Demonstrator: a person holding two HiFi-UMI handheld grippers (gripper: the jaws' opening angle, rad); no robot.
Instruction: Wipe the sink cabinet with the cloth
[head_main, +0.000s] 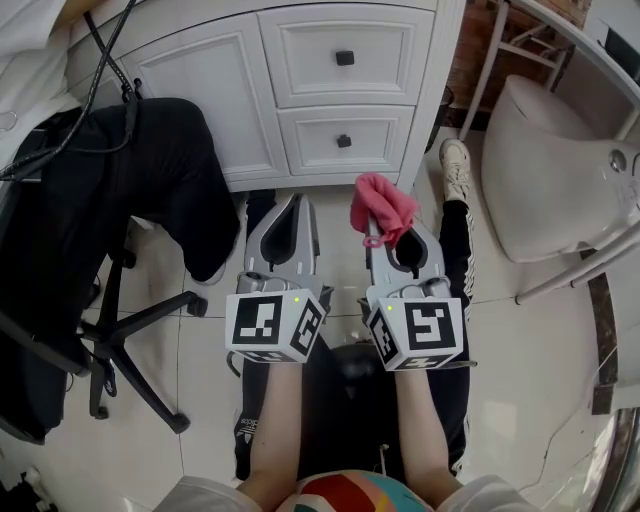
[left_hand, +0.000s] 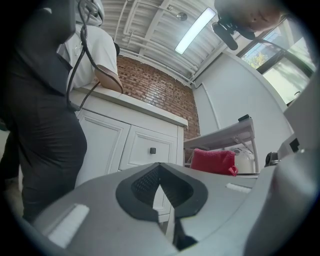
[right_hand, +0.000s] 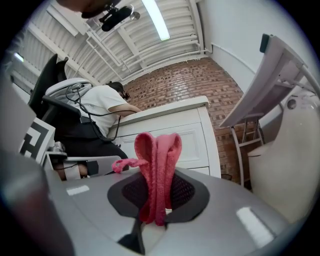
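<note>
Straight ahead of the right gripper (head_main: 392, 243) the cabinet (head_main: 225, 120) is faced across open floor, its fronts running crosswise; the cloth (head_main: 383, 205) is pinched upright in its jaws. Beside it the left gripper (head_main: 285, 215) is held closed, empty, equally near; the left is crowded by a chair (head_main: 130, 330)

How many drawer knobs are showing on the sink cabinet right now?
2. Both are on the sink cabinet drawers, stacked: the upper knob and the lower knob directly below it. A person's dark clothing covers the cabinet's left part, so more may be hidden.
</note>
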